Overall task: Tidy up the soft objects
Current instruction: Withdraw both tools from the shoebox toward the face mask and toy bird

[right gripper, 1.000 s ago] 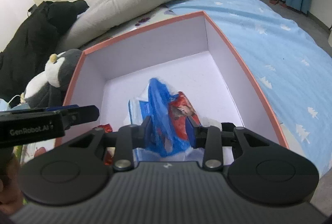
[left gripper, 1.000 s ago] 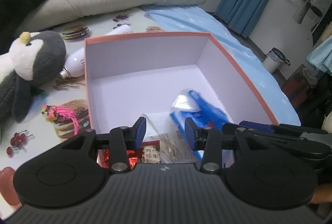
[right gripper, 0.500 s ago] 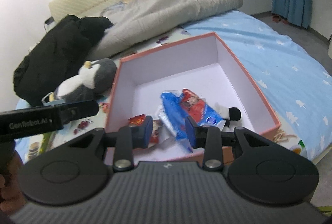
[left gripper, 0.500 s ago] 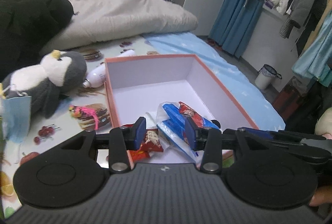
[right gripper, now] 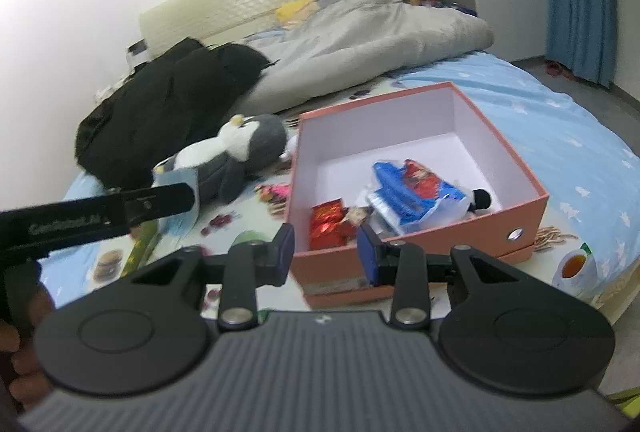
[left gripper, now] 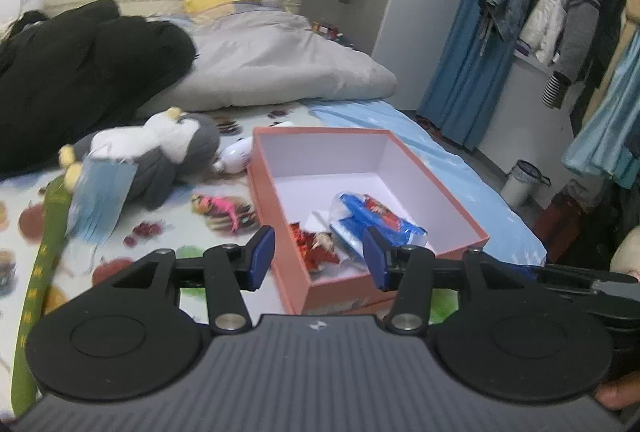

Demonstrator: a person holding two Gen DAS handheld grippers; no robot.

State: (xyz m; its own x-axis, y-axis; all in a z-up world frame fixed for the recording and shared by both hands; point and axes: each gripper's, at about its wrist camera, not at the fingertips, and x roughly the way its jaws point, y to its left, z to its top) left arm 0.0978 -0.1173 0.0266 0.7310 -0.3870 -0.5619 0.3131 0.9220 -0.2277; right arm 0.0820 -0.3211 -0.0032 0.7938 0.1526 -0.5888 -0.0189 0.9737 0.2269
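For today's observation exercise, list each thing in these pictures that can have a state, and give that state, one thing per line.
Pink box: lid off, upright, partly filled.
Snack packets: lying inside the box.
Penguin plush: lying on the bed, outside the box.
Face mask: draped against the plush.
Left hand-held gripper: jaws opening, nothing between them.
Right hand-held gripper: open, empty.

White "GenRobot.AI" lettering, blurred, on the black left gripper body (right gripper: 96, 214), left edge of right-wrist view; nothing else readable.

the box (right gripper: 420, 244) front wall hides part of the snack packets (right gripper: 412, 192).
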